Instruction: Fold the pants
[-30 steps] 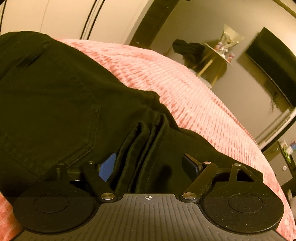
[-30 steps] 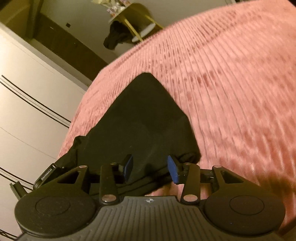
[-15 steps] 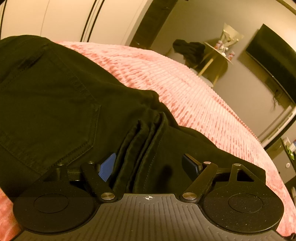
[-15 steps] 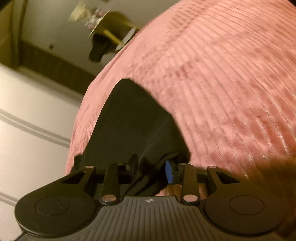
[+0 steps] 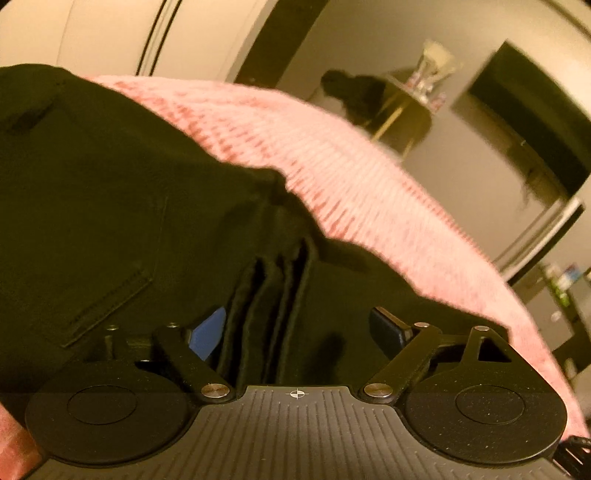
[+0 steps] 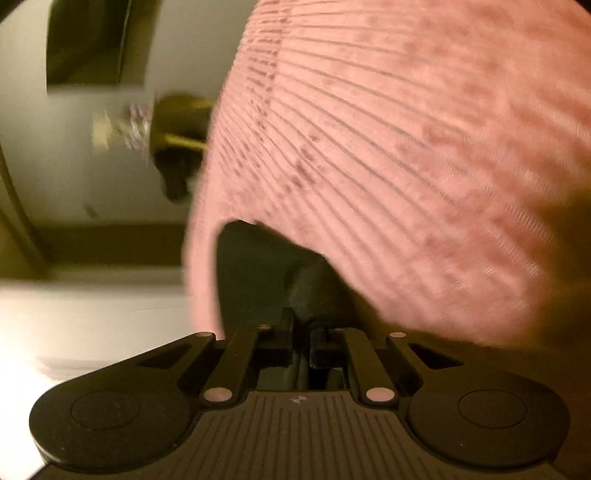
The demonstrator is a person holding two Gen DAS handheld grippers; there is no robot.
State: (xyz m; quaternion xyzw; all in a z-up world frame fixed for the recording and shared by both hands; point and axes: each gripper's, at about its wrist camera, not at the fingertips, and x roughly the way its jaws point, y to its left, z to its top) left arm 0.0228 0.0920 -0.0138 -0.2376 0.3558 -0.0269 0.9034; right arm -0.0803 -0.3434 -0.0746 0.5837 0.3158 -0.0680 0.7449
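Note:
Black pants (image 5: 110,206) lie on a pink ribbed bedspread (image 5: 332,166), back pocket up at the left. My left gripper (image 5: 299,325) is open, its fingers spread around a stack of folded black cloth edges. In the right wrist view my right gripper (image 6: 301,332) is shut on a piece of the black pants (image 6: 258,273), which rises just ahead of the fingers over the pink bedspread (image 6: 406,147). The right view is blurred and tilted.
A gold side table (image 5: 399,110) with dark clothing draped on it stands past the bed. A dark screen (image 5: 528,122) hangs on the wall at right. White wardrobe doors (image 5: 110,33) are behind the bed at left.
My right gripper went from open around the pants' edge to shut on it, and it has swung so less of the pants shows. My left gripper stayed open and shifted slightly.

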